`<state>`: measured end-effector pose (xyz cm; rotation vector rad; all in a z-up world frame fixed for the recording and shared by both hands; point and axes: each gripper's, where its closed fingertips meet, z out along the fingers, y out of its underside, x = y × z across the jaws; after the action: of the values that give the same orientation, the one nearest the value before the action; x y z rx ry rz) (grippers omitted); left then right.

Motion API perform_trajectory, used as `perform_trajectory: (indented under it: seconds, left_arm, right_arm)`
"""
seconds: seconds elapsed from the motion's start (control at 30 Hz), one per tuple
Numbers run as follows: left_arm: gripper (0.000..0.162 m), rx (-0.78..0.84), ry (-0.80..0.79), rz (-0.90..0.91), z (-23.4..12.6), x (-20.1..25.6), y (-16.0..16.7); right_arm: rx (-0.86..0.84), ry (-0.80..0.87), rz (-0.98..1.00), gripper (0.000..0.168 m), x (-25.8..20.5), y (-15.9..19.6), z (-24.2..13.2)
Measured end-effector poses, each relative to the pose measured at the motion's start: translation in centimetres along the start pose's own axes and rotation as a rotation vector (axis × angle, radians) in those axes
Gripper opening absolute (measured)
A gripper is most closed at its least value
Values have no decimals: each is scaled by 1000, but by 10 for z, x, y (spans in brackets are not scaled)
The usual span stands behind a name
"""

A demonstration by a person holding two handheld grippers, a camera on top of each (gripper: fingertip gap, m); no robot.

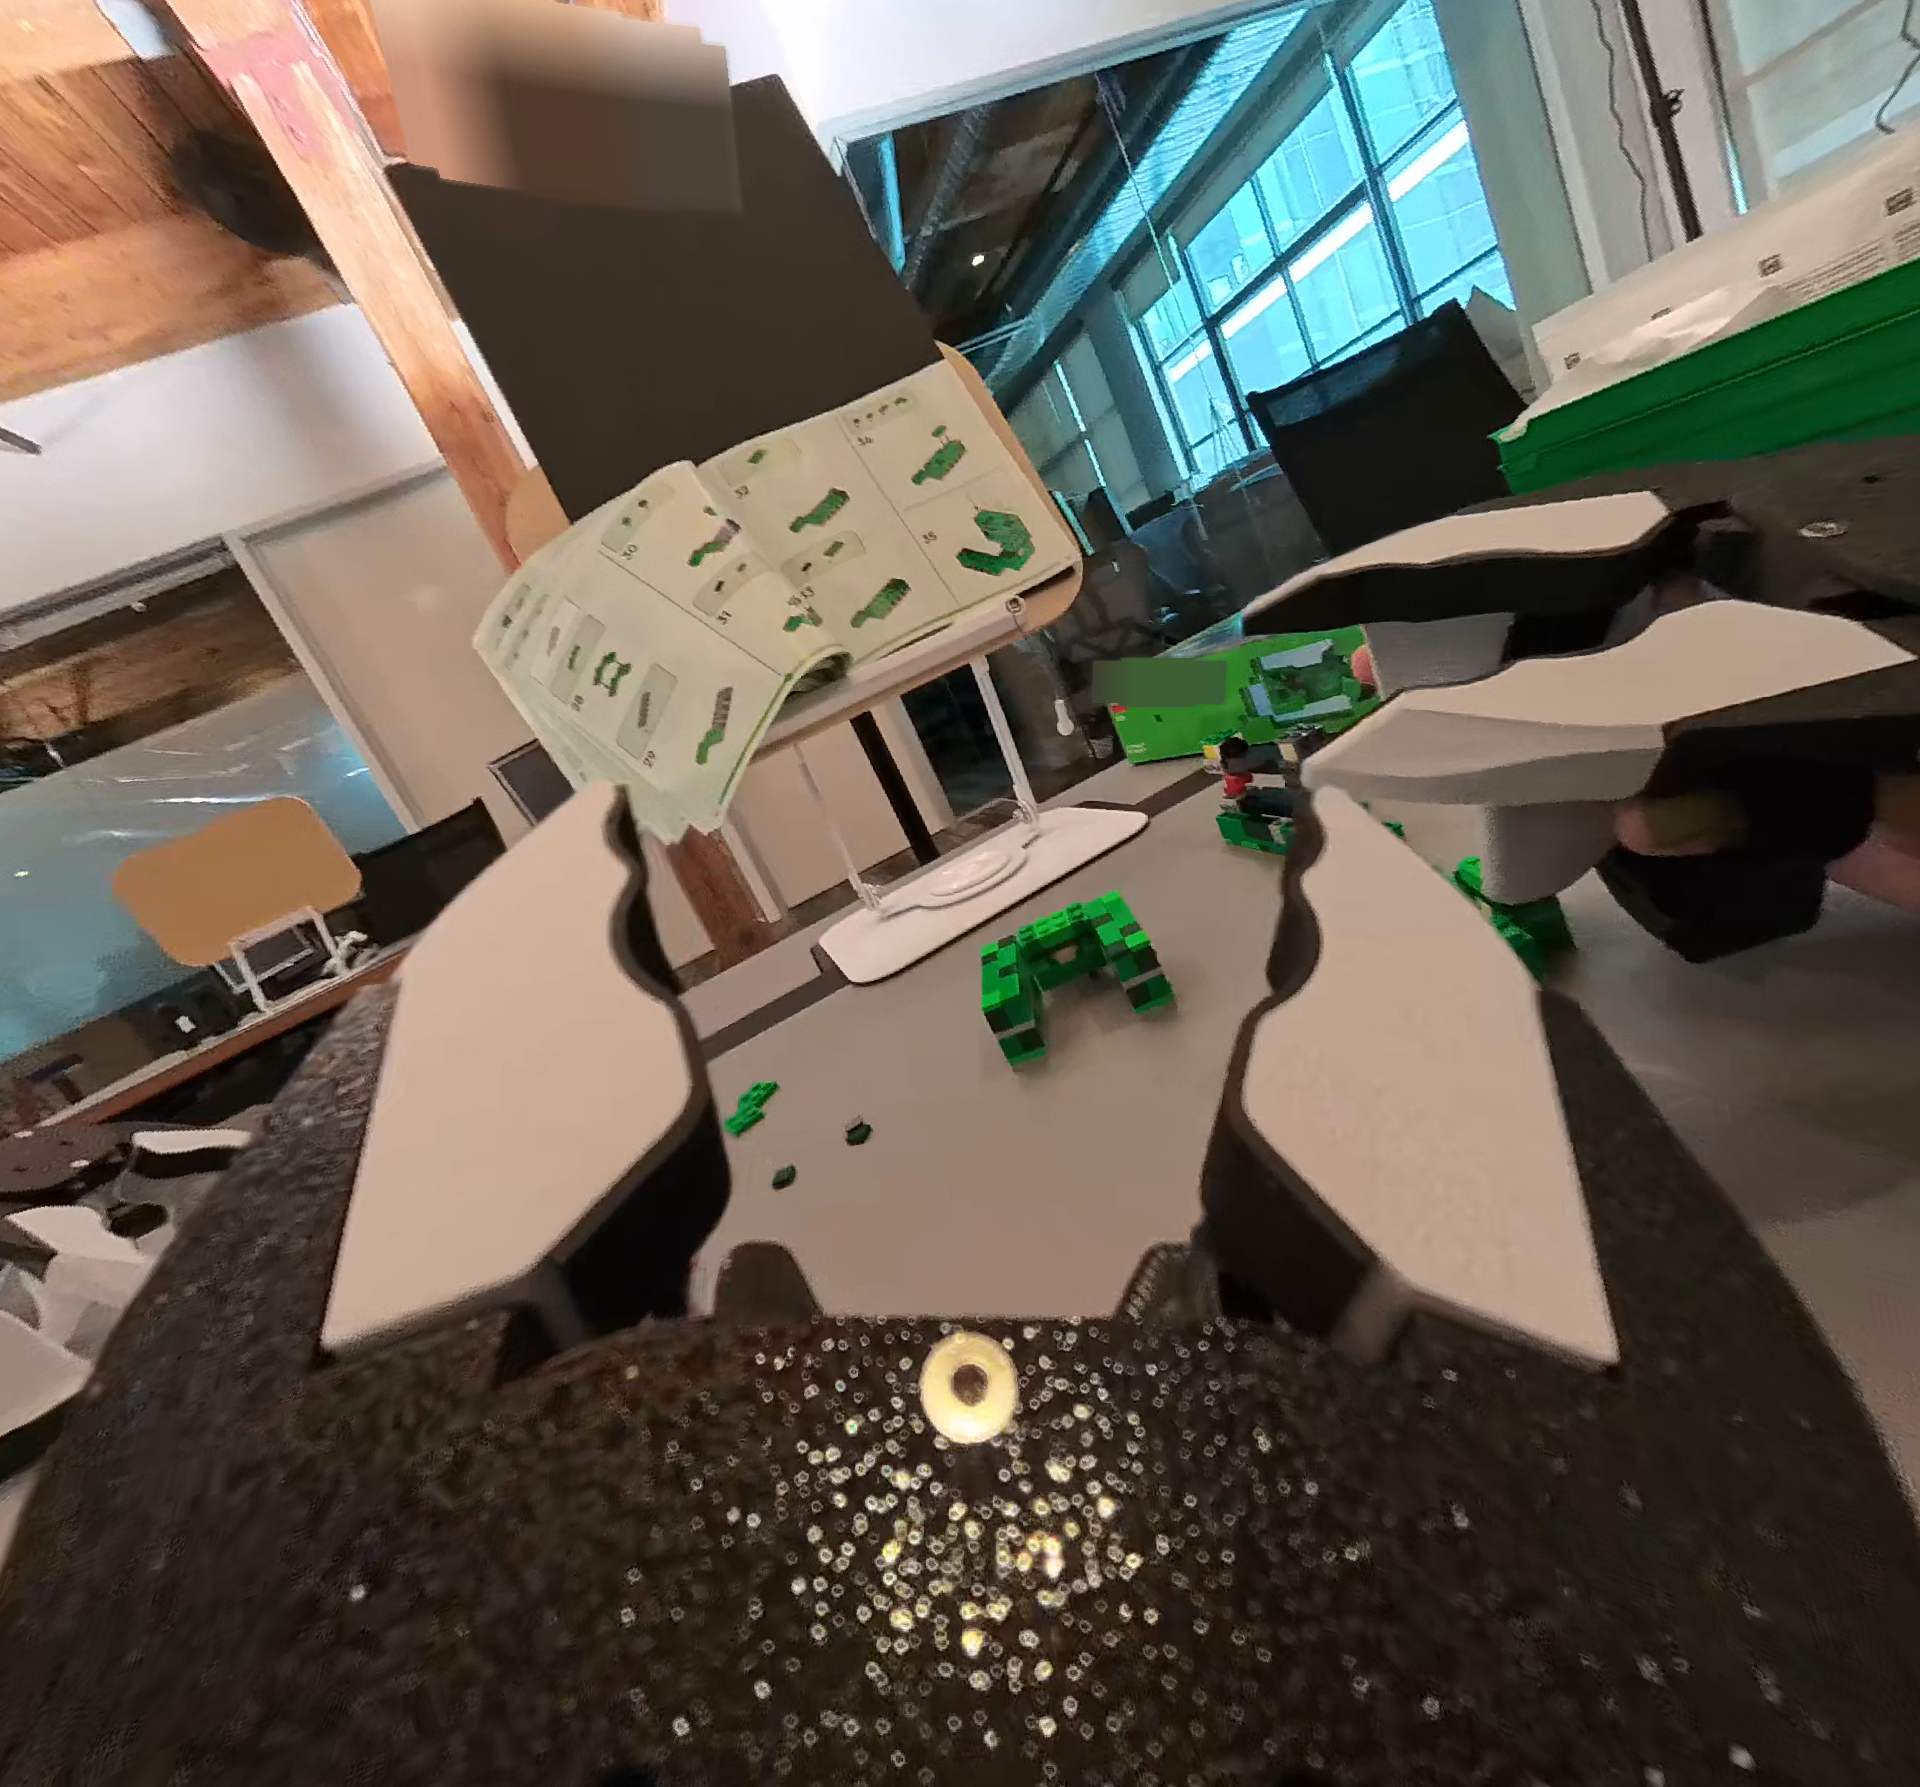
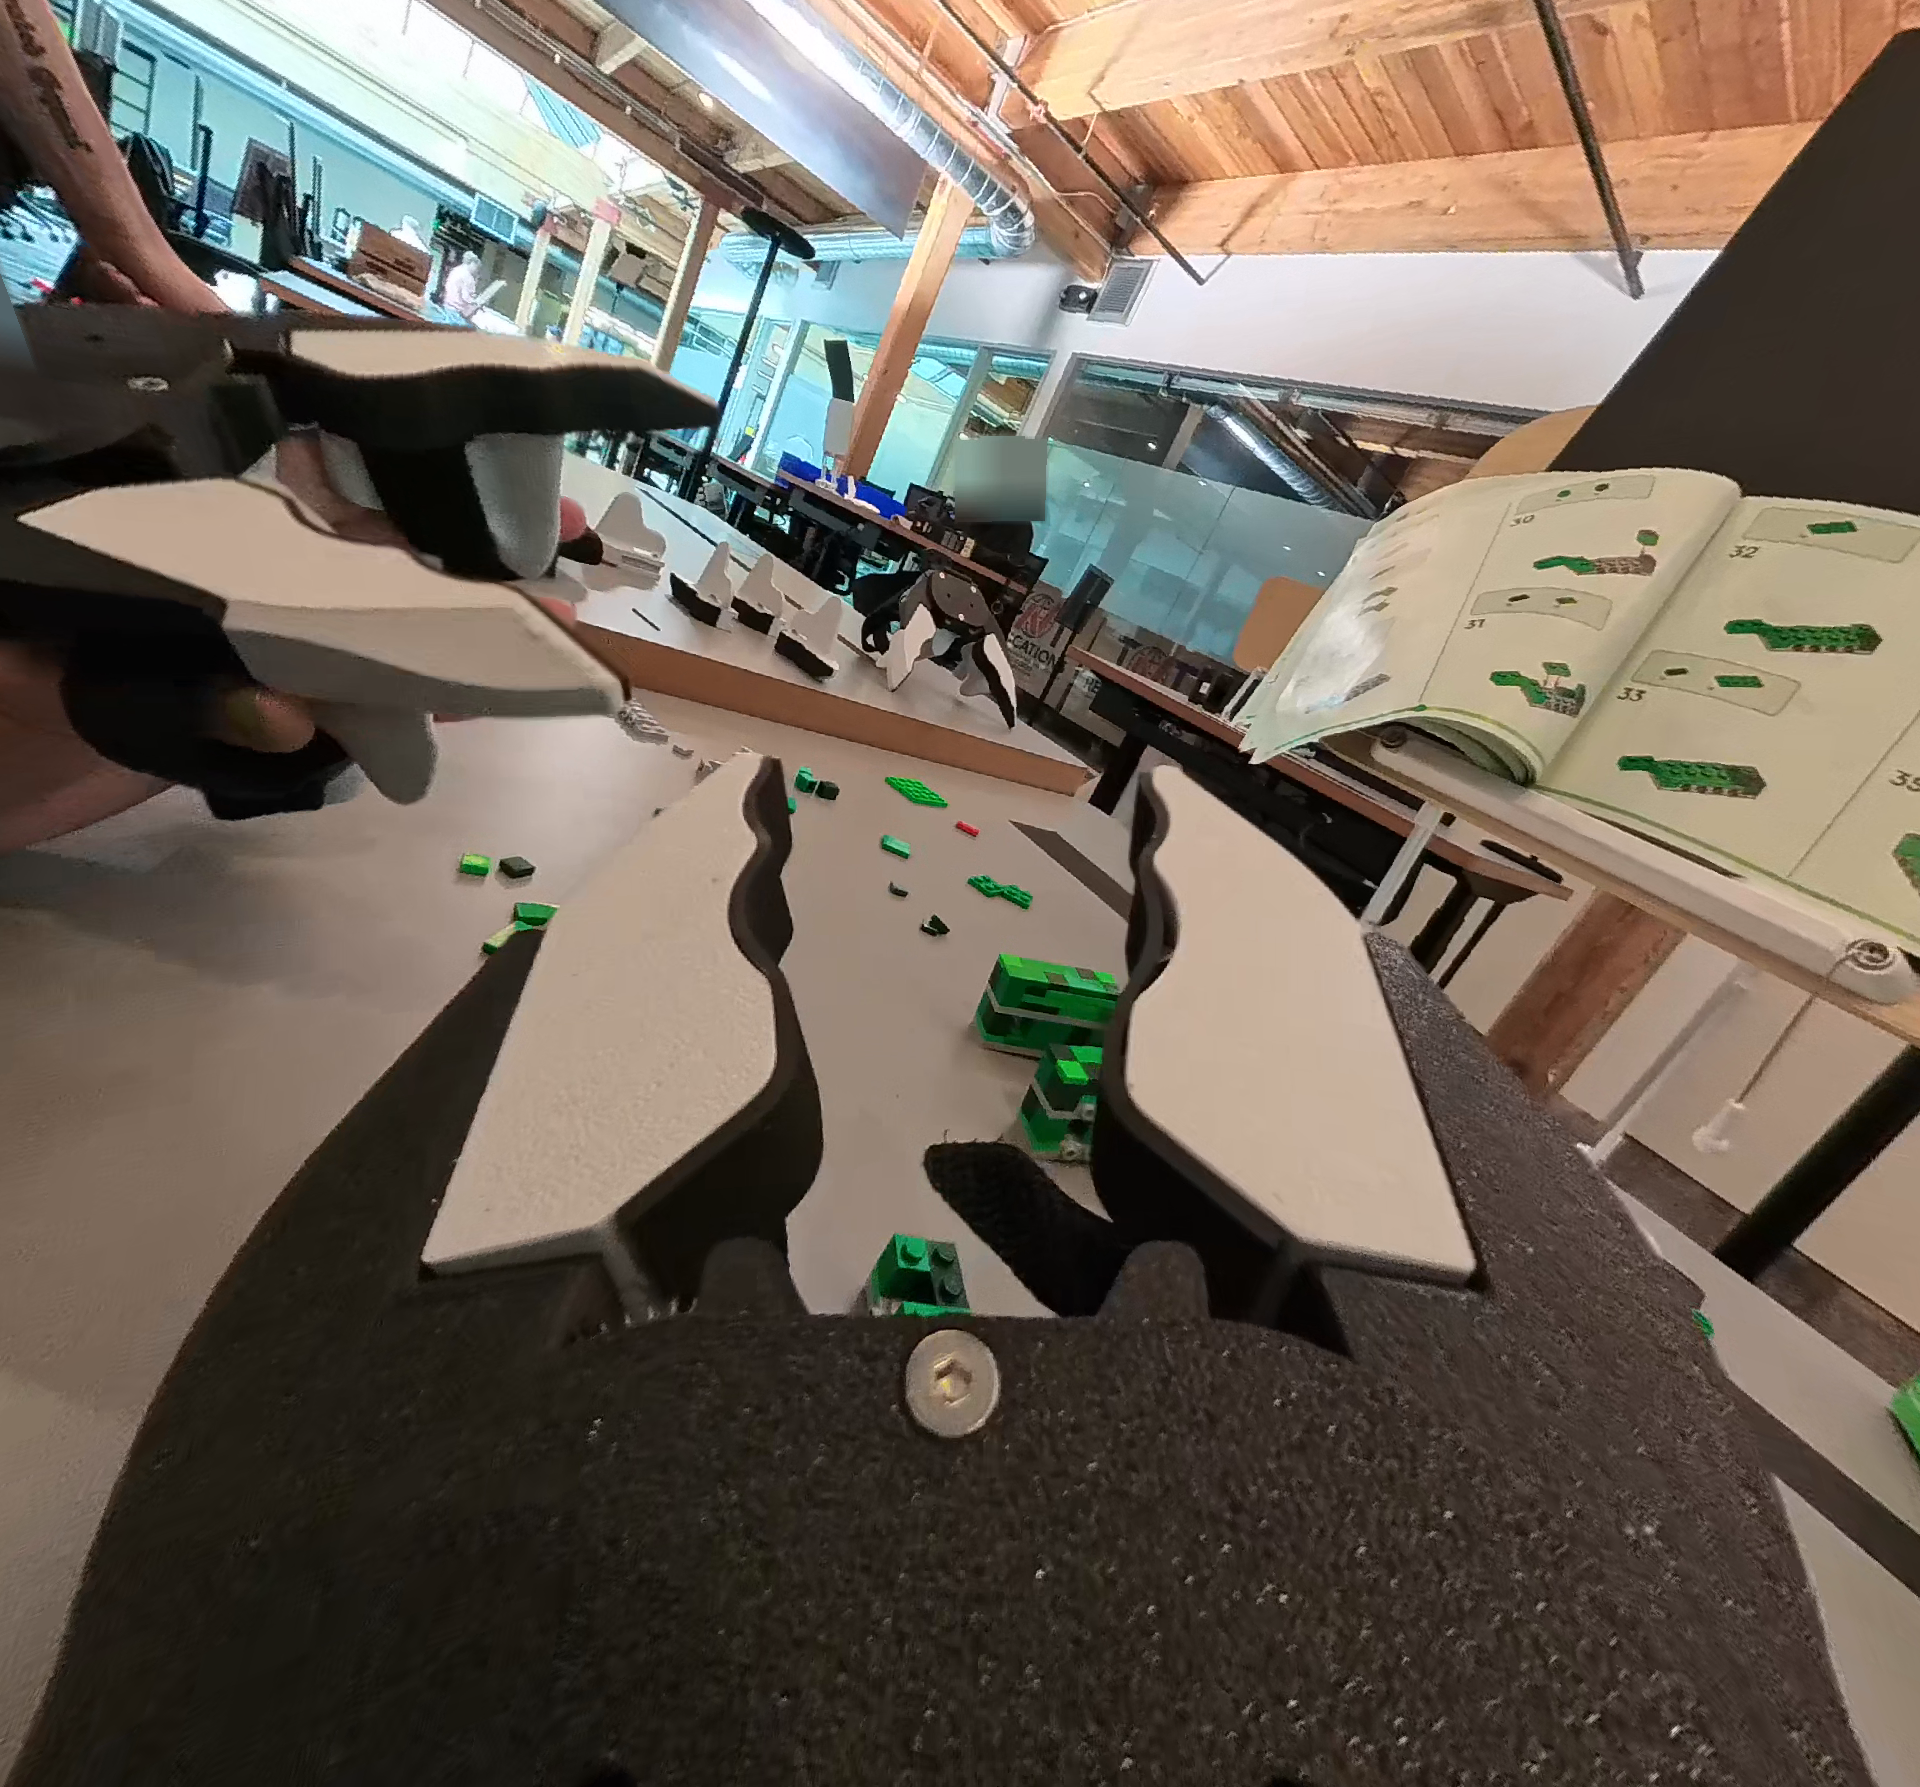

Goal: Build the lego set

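Right now you are between placements: both the left claw (image 1: 961, 916) and the right claw (image 2: 956, 864) stand apart and empty above the tabletop (image 1: 935, 1207). Judging by the open instruction booklet (image 1: 790, 584), your next move is picking a loose green plate (image 1: 752, 1107) for the green arch build (image 1: 1070, 968). No container holds parts; the green box (image 1: 1247, 698) sits far right.

Left claw (image 1: 961, 807) and right claw (image 2: 961, 781) both gape, apparently empty.

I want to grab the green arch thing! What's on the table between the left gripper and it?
Bare grey table, apart from small green pieces off left, before the green arch, in the left wrist view.
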<state>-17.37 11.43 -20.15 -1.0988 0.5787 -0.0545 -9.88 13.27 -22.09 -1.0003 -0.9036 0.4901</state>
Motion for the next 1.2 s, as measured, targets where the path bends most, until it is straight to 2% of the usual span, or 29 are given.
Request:
perform_trajectory:
  seconds: [0.13,0.4,0.47,0.6,0.77,0.97,1.1,1.2]
  left_arm:
    - [141,9,-16,0,4,1,-1]
    - [137,18,74,12,2,11,1]
    - [128,43,109,-5,-2,13,-3]
    - [113,-8,175,-30,-8,14,5]
    - [93,-1,256,-114,-13,19,5]
    - [64,-46,358,-95,-15,37,9]
    - [54,-54,294,-74,-13,30,7]
    - [42,-89,123,-65,-8,10,8]
  right_arm:
    - [9,-2,-13,67,-1,-2,0]
    - [-37,-65,-77,69,-8,4,-12]
    - [-49,-131,-95,67,-18,6,-19]
    - [-24,-247,-57,69,-31,2,-31]
    - [-9,-282,-11,70,-32,0,-38]
    - [-23,-311,-34,56,-38,2,-39]
    - [-29,-256,-38,44,-31,2,-35]
    - [15,-142,-10,32,-12,-5,-27]
